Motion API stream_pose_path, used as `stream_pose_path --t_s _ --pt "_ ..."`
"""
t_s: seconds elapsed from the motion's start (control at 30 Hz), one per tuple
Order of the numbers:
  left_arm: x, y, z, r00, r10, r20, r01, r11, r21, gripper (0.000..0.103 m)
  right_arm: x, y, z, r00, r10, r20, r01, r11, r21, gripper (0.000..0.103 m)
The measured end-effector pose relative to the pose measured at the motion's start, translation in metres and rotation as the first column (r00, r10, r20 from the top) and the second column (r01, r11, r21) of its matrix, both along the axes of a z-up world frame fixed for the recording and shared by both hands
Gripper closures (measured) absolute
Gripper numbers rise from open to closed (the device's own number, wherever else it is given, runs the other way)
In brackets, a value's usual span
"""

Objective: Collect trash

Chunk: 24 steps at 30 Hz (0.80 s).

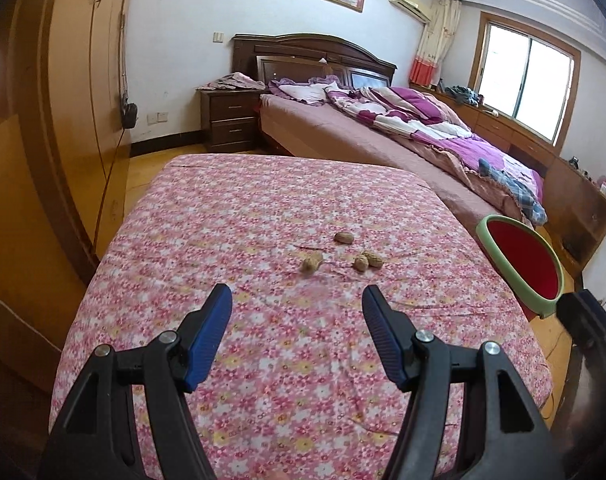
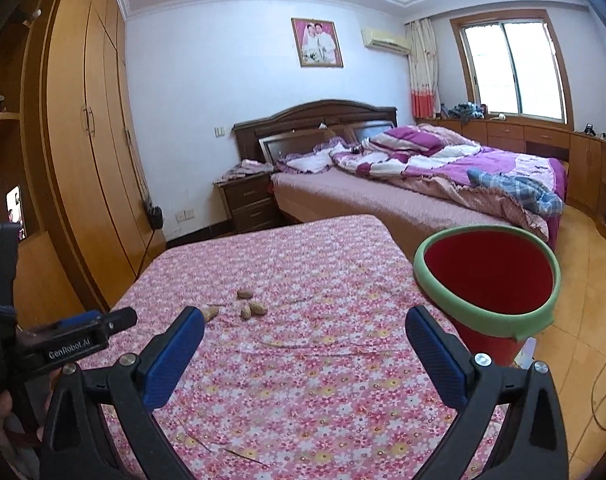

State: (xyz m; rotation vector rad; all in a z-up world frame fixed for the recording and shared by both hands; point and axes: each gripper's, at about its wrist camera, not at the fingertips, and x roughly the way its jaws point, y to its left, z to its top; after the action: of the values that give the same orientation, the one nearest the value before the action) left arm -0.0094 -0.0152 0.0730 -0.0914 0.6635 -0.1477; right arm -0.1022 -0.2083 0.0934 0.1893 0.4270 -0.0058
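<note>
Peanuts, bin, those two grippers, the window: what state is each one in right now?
Peanuts: four, loose on the flowered cloth, none picked up.
Red bin: upright beside the table, open-topped, looks empty.
Left gripper: open, holding nothing.
Right gripper: open, holding nothing.
Window: looks shut.
Curtain: drawn aside.
Bed: unmade.

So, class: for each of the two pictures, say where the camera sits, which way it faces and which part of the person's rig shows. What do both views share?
Left wrist: sits on the left gripper, facing along its open blue-padded fingers over the floral cloth to four peanuts; the right gripper's tip shows at the right edge.
Right wrist: sits on the right gripper, open, facing the same cloth and red bin; the left gripper shows at left.
Shared: peanuts, cloth, bin, bed, framed photo.
</note>
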Motion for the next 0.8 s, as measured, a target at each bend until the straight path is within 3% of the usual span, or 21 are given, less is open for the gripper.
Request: stream_pose_path --t_s 0.37,0.8 --pt "-0.011 0.003 0.006 0.997 0.039 0.072 -0.041 0.999 0.024 0.036 -0.001 0.010 -0.007 0.999 0.021 -0.024 -0.022 1.000 -0.010 0.000" --pt "-0.013 0.002 0.008 0.996 0.031 0.084 -0.034 0.999 0.025 0.036 -0.001 0.011 -0.007 0.999 0.023 -0.025 -0.023 1.000 -0.009 0.000"
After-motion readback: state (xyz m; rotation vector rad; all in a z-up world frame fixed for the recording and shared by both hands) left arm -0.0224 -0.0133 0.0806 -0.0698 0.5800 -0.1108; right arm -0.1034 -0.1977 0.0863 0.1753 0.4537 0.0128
